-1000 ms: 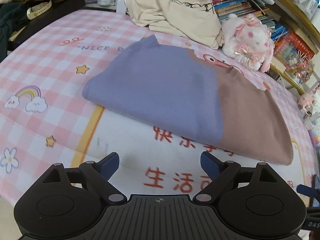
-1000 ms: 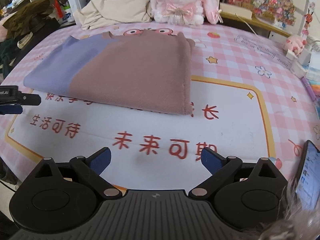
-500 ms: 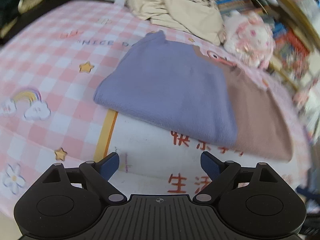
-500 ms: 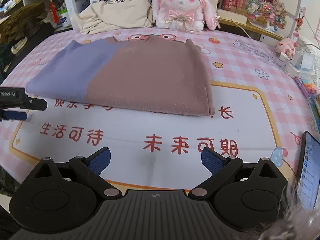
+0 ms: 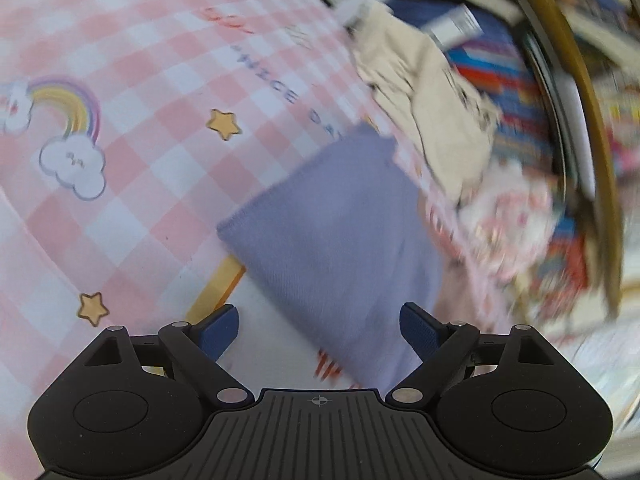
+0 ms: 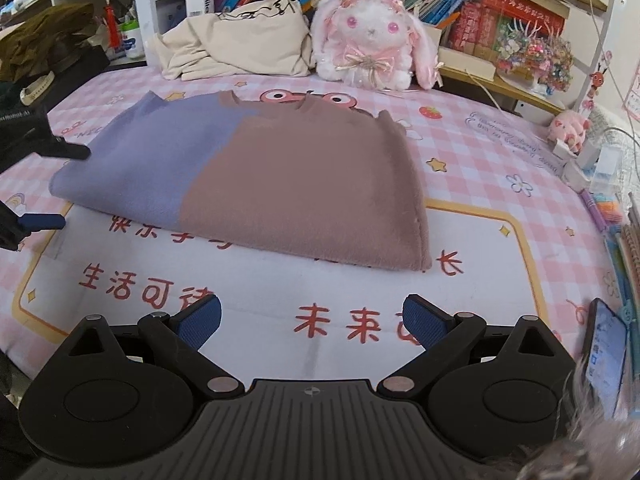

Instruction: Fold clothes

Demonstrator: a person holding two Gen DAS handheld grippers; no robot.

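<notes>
Pink checked cover (image 5: 132,184) tilted now — left gripper (image 5: 318,330) nearer sweater (image 5: 340,240)

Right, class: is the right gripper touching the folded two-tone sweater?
Apart. The right wrist view shows the right gripper open over bare printed bed sheet, with a clear strip of sheet before the sweater.

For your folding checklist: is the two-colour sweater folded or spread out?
Folded: the sweater lies as a compact rectangle with a doubled right edge, no sleeves showing.
</notes>
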